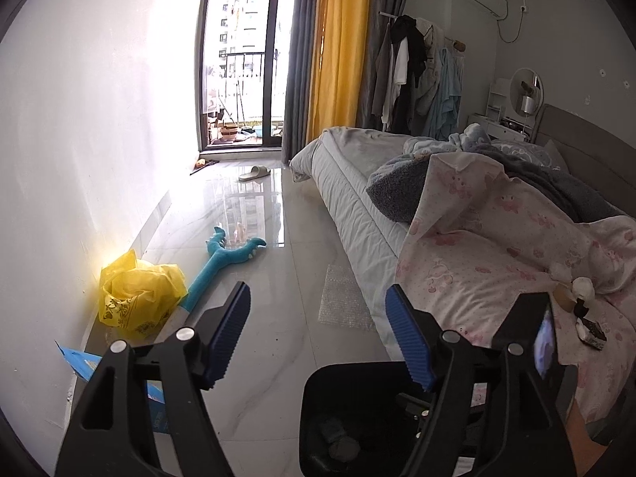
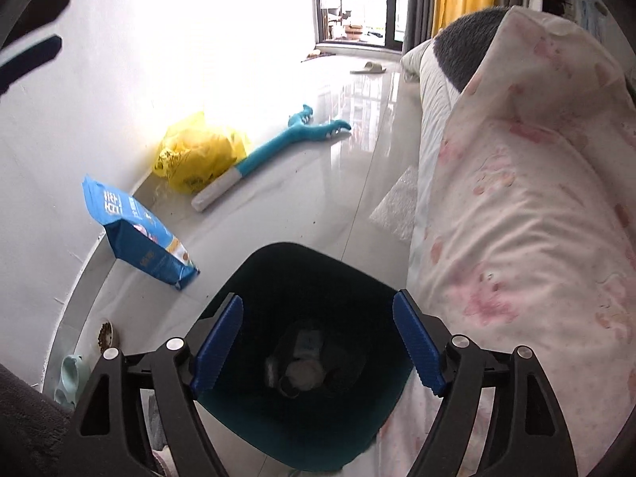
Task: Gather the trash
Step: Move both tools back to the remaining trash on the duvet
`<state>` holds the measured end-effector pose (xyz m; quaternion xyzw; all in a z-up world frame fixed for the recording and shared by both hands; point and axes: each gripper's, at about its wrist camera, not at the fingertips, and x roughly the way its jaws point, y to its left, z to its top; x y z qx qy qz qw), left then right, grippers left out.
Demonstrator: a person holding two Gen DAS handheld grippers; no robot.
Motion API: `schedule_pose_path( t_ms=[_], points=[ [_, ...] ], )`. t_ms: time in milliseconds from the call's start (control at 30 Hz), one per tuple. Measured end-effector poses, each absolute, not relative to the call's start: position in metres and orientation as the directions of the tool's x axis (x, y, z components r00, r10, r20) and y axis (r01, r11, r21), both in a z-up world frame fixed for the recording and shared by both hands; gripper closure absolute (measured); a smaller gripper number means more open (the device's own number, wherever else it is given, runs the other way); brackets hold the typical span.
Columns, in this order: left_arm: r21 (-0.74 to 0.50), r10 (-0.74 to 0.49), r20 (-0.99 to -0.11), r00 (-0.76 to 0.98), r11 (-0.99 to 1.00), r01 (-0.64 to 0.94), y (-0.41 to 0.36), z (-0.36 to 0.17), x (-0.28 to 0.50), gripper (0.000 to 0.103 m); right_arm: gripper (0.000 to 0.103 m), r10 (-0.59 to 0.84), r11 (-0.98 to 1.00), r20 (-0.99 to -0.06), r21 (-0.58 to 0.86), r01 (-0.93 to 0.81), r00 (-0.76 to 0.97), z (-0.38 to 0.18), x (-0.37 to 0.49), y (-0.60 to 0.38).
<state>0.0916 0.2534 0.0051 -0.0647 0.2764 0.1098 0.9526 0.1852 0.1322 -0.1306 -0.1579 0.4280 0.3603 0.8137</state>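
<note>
The dark bin (image 2: pixel 302 357) stands on the pale tiled floor (image 2: pixel 318 206), hard against the side of the bed (image 1: pixel 357 183). Down at its bottom lies a small heap of trash (image 2: pixel 300 365) — a crumpled wrapper and some roundish scraps, too dim to name. The right claw (image 2: pixel 318 342) hangs over the bin's mouth, pointing down into it, its blue pads (image 2: pixel 218 342) spread wide and nothing between them. The left claw (image 1: pixel 318 330) is likewise released and empty, aimed out across the floor, with the bin's rim (image 1: pixel 357 369) just below it.

On the bed's pink-printed quilt (image 1: pixel 497 246), near the edge, sit a few small bits (image 1: pixel 584 310) — a white lump, something dark — blurred. A sheet of bubble wrap (image 1: pixel 344 298) lies on the floor beside the bed. Across by the white wall a blue snack bag (image 2: pixel 139 230) stands, and further on a crumpled yellow plastic bag (image 2: pixel 198 151) touches the handle end of a teal, dinosaur-headed toy (image 2: pixel 286 139). A slipper (image 1: pixel 254 173) lies well off near the balcony door (image 1: pixel 242 59), beside yellow curtains (image 1: pixel 338 47). Clothes hang on a rack (image 1: pixel 417 71) past the bed.
</note>
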Motion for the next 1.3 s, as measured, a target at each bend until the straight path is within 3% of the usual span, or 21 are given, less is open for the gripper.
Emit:
schedule_pose_path(
  t_ms=[233,600,1067,1300],
  points=[
    [-0.115,0.137,-0.576,0.806,0.962,-0.246,0.245,-0.004,0.109,0.029,0.023,0.486,0.696,-0.757,0.033,-0.718,0.436,-0.096,0.196,0.097],
    [-0.136,0.087,-0.566,0.82,0.971,-0.197,0.212,-0.004,0.123,0.017,0.021,0.48,0.758,-0.694,0.019,-0.652,0.537,-0.056,0.217,0.034],
    [-0.111,0.02,-0.528,0.849,0.989,-0.093,0.149,-0.002,0.147,0.013,0.02,0.389,0.824,-0.665,-0.057,-0.563,0.637,-0.035,0.24,-0.051],
    [-0.108,-0.03,-0.532,0.846,0.994,-0.033,0.115,-0.007,0.161,0.013,0.02,0.352,0.868,-0.669,-0.028,-0.496,0.654,-0.032,0.261,-0.099]
  ],
)
